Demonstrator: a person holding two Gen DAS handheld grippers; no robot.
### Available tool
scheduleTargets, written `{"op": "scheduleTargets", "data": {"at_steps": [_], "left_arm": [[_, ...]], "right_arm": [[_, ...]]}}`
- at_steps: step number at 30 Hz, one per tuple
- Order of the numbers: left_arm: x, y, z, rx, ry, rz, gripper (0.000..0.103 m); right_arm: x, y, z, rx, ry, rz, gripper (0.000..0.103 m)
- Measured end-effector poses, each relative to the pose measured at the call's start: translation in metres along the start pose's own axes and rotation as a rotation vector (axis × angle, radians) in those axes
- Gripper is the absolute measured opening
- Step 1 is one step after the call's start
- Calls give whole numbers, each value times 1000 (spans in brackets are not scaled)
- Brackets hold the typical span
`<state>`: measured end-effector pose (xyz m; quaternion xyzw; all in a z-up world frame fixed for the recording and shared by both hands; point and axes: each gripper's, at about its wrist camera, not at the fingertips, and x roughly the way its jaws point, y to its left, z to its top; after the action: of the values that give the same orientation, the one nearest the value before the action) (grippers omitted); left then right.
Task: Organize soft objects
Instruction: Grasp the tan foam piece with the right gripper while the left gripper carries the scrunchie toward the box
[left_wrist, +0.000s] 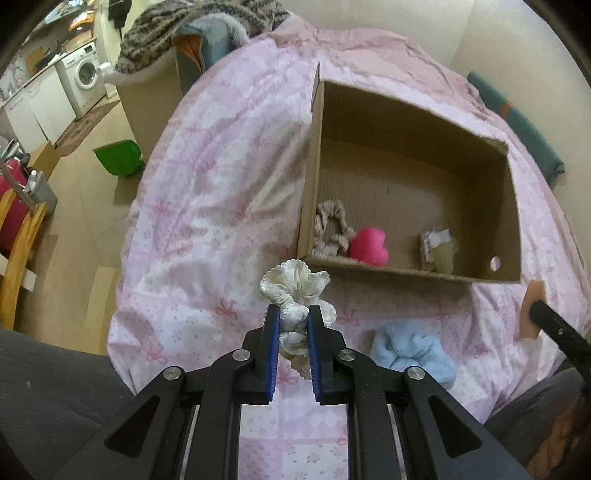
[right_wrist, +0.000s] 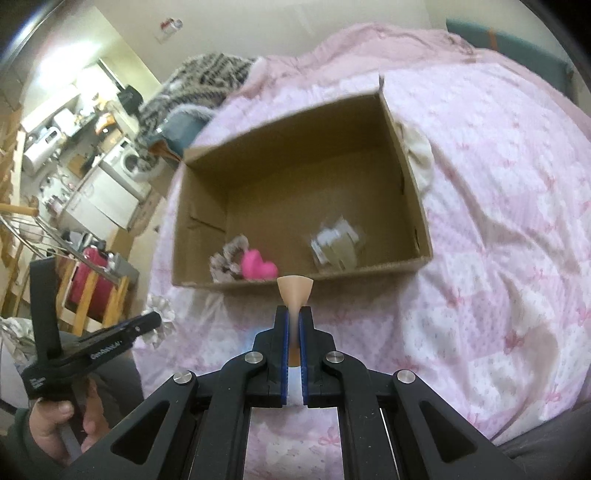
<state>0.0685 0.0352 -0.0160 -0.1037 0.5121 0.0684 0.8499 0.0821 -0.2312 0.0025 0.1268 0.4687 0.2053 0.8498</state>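
Note:
My left gripper (left_wrist: 292, 314) is shut on a white frilly scrunchie (left_wrist: 295, 286), held above the pink bedspread just before the near wall of an open cardboard box (left_wrist: 406, 271). Inside the box lie a beige scrunchie (left_wrist: 330, 225), a pink heart-shaped sponge (left_wrist: 369, 246) and a clear packet (left_wrist: 439, 247). My right gripper (right_wrist: 294, 314) is shut on a flat beige sponge (right_wrist: 294, 290), raised in front of the same box (right_wrist: 295, 177). A light blue fluffy scrunchie (left_wrist: 413, 350) lies on the bedspread to the right of my left gripper. The left gripper (right_wrist: 147, 323) also shows low at the left of the right wrist view.
The bed's pink duvet (left_wrist: 221, 206) fills most of both views. A striped blanket (left_wrist: 192, 33) is piled at the far end. Left of the bed are a green bin (left_wrist: 120, 157), a wooden chair (left_wrist: 18, 251) and a washing machine (left_wrist: 85, 74). A white cloth (right_wrist: 421, 158) lies beside the box.

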Motion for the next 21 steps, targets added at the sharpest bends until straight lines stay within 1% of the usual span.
{"op": "scheduleTargets", "data": {"at_steps": [1,3,6,8,15,21], "left_arm": [[-6,0,2,1,-14,1,13],[-20,0,8,-8,-50,-24,13],[-42,-3,21,11,-115,-33,13],[-50,-4,30,16,-135,-44,13],[-59,-14,62,39,-162,-77,13],[-57,-30,89,75,-191,-95,13]], "right_arm": [[-8,1,1,-7,-32,13,7],[-20,6,6,-30,-81,27,7],[-30,10,12,-41,-109,41,7],[-36,11,17,-40,-119,56,7],[-48,19,46,-58,-157,74,7],[-44,22,74,-83,-172,70,7]]}}
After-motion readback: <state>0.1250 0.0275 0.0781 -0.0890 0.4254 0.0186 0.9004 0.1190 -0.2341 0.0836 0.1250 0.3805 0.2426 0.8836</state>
